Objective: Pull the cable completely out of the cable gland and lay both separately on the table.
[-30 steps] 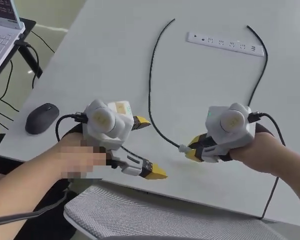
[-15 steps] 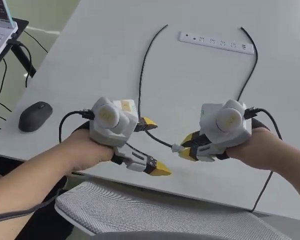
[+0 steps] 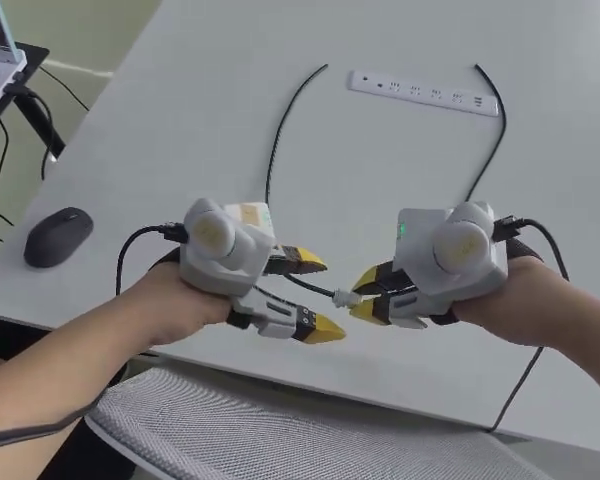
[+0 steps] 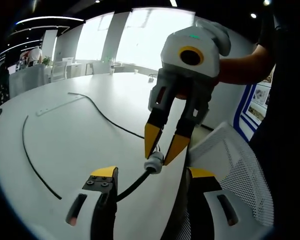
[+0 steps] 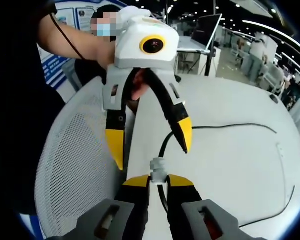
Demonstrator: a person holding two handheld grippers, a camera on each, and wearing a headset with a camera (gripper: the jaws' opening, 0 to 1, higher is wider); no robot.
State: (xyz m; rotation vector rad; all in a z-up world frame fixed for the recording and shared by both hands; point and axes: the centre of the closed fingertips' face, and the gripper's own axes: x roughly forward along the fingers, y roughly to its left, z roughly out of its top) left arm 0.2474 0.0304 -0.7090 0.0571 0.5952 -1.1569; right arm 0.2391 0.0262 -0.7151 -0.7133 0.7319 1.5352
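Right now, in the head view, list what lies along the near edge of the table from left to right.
Mouse → left gripper → cable gland → right gripper. The cable and power strip span several of these, so I leave them out.

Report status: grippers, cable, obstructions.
Left gripper open astride thin black cable. Right gripper shut on white plastic cable gland. Cable not yet out. No obstruction.

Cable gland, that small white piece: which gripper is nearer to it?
Right. The right gripper is shut on the cable gland; the left gripper hangs open just short of it, jaws straddling the cable.
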